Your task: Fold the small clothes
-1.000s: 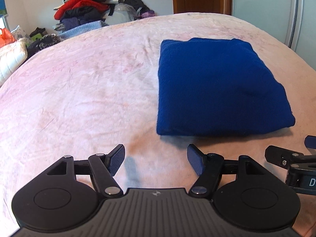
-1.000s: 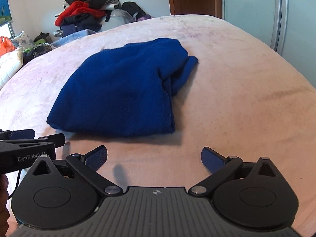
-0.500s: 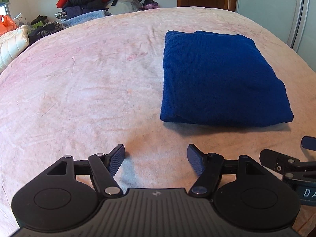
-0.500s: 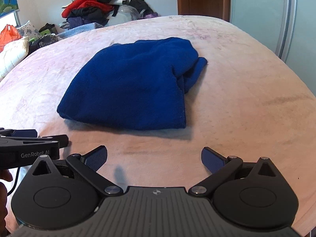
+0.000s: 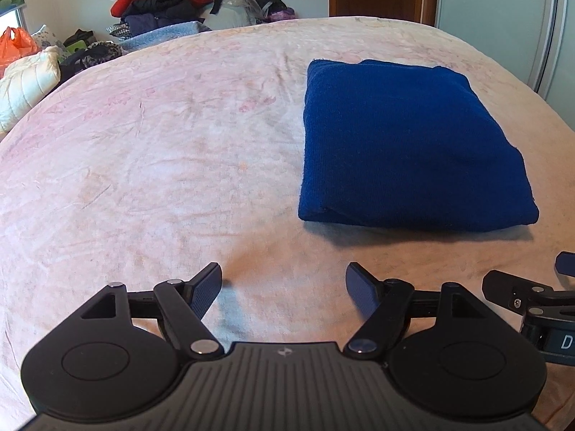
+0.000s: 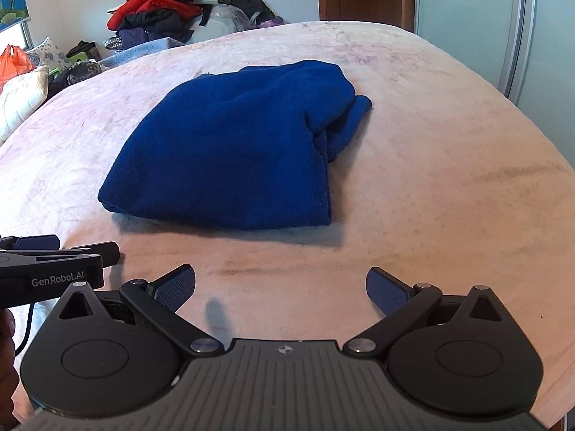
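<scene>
Fingers [image 5: 206, 289] of the left gripper [image 5: 284, 287] and right gripper [image 6: 280, 289] are spread and empty. Folded blue garment [image 6: 233, 147] lies on the bed [image 5: 143, 151], at one o'clock from the left, eleven from the right. Neither seems nearer; its long axis apparently runs away from both.

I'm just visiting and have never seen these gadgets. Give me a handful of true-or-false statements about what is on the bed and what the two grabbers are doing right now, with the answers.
1. The blue garment lies folded on the pink bedspread. True.
2. The left gripper is clamped on the blue garment. False: its fingers are spread and hold nothing; the garment lies ahead of it, apart.
3. The right gripper is open and empty. True.
4. A pile of clothes sits beyond the far edge of the bed. True.
5. The blue garment is spread out flat in a single layer. False: it is a thick bundle, with layers showing at its right edge in the right wrist view.
</scene>
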### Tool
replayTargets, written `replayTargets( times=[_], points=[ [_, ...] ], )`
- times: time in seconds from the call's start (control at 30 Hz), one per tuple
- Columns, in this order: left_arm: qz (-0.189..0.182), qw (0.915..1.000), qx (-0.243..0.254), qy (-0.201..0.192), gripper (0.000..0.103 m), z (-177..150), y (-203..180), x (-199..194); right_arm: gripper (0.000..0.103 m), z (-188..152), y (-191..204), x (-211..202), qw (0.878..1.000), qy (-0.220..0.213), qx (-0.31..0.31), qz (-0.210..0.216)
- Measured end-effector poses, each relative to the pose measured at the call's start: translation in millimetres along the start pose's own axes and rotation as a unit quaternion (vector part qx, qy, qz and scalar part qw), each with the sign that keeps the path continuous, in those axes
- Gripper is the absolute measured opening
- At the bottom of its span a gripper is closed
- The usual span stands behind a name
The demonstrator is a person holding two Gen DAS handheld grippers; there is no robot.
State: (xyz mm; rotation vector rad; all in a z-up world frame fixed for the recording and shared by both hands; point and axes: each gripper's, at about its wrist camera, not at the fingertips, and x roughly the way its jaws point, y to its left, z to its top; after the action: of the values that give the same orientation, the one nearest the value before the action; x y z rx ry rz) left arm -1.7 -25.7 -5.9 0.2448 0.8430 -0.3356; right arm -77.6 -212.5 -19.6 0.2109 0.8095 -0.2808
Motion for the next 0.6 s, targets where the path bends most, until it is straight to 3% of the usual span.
replayTargets(
  times=[0.6],
  points=[
    [0.004,1.0000,-0.002,0.003,0.076,-0.5,-1.1,0.2,0.102,-0.6,0.7,1.1,1.000,0.002,0.002,0.002]
  ],
)
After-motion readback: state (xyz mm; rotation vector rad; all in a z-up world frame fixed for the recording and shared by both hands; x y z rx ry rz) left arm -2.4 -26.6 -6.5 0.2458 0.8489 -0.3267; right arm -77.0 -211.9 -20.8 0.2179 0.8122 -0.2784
